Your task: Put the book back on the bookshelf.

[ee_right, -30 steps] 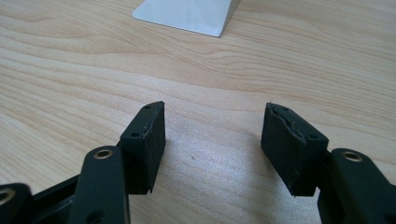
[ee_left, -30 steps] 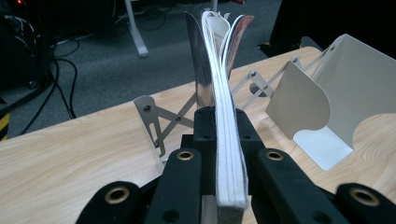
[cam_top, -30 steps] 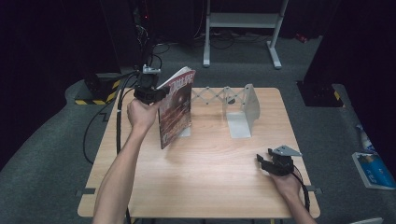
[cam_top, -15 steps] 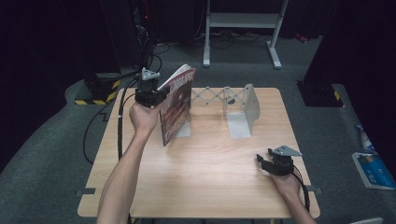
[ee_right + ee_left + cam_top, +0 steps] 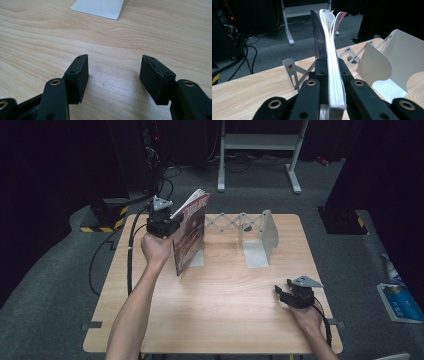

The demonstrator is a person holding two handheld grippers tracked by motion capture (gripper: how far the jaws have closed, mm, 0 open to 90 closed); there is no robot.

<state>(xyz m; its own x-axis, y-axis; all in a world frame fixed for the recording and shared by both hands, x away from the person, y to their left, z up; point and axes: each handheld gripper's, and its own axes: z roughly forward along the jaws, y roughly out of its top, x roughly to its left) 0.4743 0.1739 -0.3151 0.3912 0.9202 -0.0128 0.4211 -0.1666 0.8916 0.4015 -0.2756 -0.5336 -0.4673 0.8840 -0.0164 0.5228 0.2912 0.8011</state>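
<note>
**Getting the book into the rack**

Right gripper (image 5: 286, 294) sits idle at 5 o'clock, jaws apart. Left gripper (image 5: 170, 226) pinches the book (image 5: 190, 237) upright at 10 o'clock. I'd keep it vertical and ease it into the expanding rack (image 5: 260, 237) behind.

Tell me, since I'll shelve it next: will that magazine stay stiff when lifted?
Probably not: the magazine is thin, and its pages fan apart above the left gripper. Likely light, as one pinch holds it upright. Released, it may flop unless leaning on the metal rack.
</note>
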